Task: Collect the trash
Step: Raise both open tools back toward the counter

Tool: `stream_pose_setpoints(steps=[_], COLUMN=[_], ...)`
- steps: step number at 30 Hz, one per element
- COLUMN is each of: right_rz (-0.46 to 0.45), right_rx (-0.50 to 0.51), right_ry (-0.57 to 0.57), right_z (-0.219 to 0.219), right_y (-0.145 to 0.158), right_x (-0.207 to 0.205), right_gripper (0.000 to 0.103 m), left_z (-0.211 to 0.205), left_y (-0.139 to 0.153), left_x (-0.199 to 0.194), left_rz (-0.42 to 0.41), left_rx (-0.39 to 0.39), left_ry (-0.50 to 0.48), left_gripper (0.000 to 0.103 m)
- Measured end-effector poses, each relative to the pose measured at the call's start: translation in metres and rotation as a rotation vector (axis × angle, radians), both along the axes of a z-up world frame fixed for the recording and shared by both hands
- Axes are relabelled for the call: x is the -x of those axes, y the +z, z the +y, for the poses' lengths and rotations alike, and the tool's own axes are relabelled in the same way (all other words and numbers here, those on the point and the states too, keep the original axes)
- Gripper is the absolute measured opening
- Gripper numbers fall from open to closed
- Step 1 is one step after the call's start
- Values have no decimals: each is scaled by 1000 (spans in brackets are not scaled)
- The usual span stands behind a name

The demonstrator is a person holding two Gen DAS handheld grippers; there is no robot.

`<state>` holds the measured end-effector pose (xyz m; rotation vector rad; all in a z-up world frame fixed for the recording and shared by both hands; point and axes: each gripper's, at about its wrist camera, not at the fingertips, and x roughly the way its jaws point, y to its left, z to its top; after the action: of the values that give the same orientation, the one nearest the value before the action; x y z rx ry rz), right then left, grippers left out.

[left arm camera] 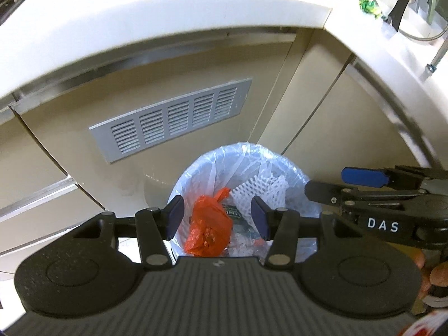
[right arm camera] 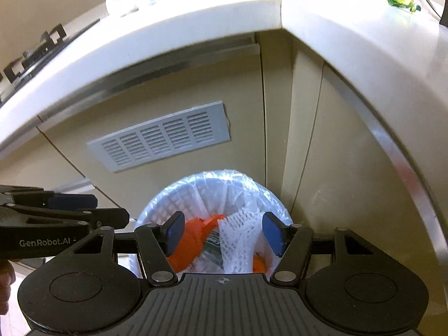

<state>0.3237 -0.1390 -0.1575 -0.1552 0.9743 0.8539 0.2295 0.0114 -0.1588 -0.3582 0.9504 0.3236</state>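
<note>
both grippers are seen poised above the trash bin (left arm camera: 246,173), a round white basket lined with a clear plastic bag that stands on the floor against the beige cabinet front, below the grey vent grille (left arm camera: 170,119). the left gripper (left arm camera: 218,215) is held over the near rim of the bin with its jaws partly apart; nothing is caught between the blue pads, and only the bin's contents are seen through the gap. the right gripper (right arm camera: 222,232) is held above the same bin, just beside the left one, with its jaws spread somewhat wider and likewise empty; no pad is pressed on anything. inside the bin, an orange plastic bag (left arm camera: 210,224) is lying toward the left side, with a white foam net (left arm camera: 260,190) beside it toward the right, and a dark wrapper (left arm camera: 235,214) is wedged between the two. above the bin, on the white countertop (left arm camera: 168,14), a crumpled green wrapper (left arm camera: 369,7) is seen near the inner corner, well apart from the bin. a fingertip of the person is glimpsed at the edge of the left view, behind the right gripper's body.
</note>
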Motion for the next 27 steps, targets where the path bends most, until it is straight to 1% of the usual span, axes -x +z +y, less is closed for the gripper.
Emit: stream_pose_setpoints(steps=[6, 15, 27], right_rz=[-8, -9, -37], right_rx=[-35, -95, -179], right_ry=[3, -8, -49], right_z=[-1, -5, -16], right_y=[18, 43, 82], right_x=[0, -1, -5], right_gripper=[62, 63, 63], left_z=[-1, -2, -2], left_y=[19, 48, 94], left_x=[6, 16, 17], left_rz=[-37, -85, -180], left_rx=[-1, -25, -68], left_ry=[16, 29, 13], left_gripper=[49, 49, 49])
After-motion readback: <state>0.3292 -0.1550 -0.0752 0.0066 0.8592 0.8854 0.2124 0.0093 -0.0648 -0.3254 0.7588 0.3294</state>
